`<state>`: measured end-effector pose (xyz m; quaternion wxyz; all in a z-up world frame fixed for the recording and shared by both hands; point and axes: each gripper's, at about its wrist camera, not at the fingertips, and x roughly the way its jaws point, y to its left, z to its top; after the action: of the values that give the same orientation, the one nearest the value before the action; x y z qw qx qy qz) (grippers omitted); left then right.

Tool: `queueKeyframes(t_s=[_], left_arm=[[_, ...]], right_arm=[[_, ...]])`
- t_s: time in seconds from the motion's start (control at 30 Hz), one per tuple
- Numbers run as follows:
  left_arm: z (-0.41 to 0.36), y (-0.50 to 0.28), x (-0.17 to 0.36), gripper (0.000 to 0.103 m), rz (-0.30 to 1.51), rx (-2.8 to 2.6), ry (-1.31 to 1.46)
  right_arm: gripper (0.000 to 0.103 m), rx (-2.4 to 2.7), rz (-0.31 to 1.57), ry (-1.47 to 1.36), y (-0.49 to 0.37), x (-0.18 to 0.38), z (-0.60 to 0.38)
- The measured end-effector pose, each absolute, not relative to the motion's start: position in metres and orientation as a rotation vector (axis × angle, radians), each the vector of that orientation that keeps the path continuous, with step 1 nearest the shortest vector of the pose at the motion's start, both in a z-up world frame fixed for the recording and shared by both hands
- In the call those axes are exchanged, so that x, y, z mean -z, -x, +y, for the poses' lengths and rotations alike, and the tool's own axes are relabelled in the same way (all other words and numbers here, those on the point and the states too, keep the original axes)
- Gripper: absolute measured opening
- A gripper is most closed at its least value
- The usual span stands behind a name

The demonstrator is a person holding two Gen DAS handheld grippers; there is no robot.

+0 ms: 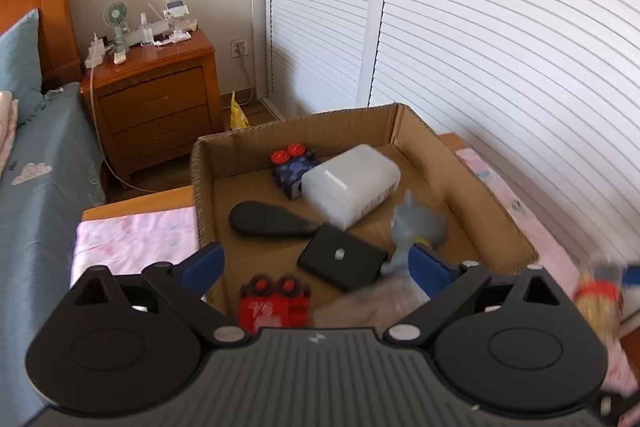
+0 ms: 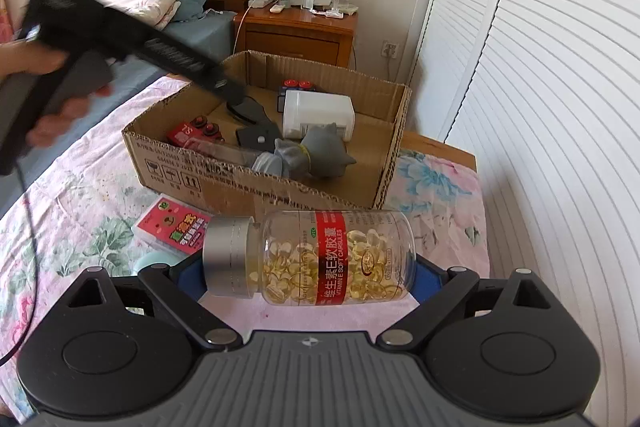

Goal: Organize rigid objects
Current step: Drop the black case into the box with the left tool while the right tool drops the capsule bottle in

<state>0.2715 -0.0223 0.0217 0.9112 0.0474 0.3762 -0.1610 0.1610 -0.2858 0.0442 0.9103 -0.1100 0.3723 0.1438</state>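
The corrugated cardboard box [image 2: 256, 183] sits on a floral sheet [image 2: 80, 227], open-topped, its walls ragged at the near edge. Inside lie a frosted white plastic tub [image 1: 350, 183], a flat black plate [image 1: 340, 261], a dark oval piece [image 1: 268, 219], two blocky toys with red round knobs [image 1: 294, 167] [image 1: 274, 301], and a matte grey rubbery figure [image 2: 312, 153] with pointed ears.

The left gripper [image 1: 316, 267] hangs over the box with jaws wide and nothing gripped.

The right gripper [image 2: 308, 275] clamps a clear bottle [image 2: 320, 259] end to end. It is lying sideways, with a ribbed silver cap, a red label and yellow capsules.
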Motion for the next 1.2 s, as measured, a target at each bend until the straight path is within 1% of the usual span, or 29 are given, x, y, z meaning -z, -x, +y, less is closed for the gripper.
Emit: queueKeyframes(t_s=[0.1, 0.37, 0.6, 1.0, 1.2], left_arm=[[-0.014, -0.249, -0.028, 0.101, 0.758, 0.317, -0.127], [0.000, -0.191, -0.030, 0.102, 0.698, 0.285, -0.181], [0.011, -0.156, -0.019, 0.102, 0.721, 0.332, -0.137], [0.057, -0.151, 0.004, 0.102, 0.769, 0.179, -0.034], [0.071, -0.152, 0.010, 0.102, 0.779, 0.134, -0.003]], right_arm=[[0.098, -0.299, 0.762, 0.226, -0.164, -0.049, -0.283], [0.098, -0.300, 0.754, 0.201, -0.187, -0.065, -0.269], [0.098, -0.325, 0.763, 0.196, -0.227, -0.075, -0.243], [0.098, -0.391, 0.824, 0.263, -0.315, -0.062, -0.167], [0.098, -0.366, 0.863, 0.247, -0.356, -0.049, -0.145]])
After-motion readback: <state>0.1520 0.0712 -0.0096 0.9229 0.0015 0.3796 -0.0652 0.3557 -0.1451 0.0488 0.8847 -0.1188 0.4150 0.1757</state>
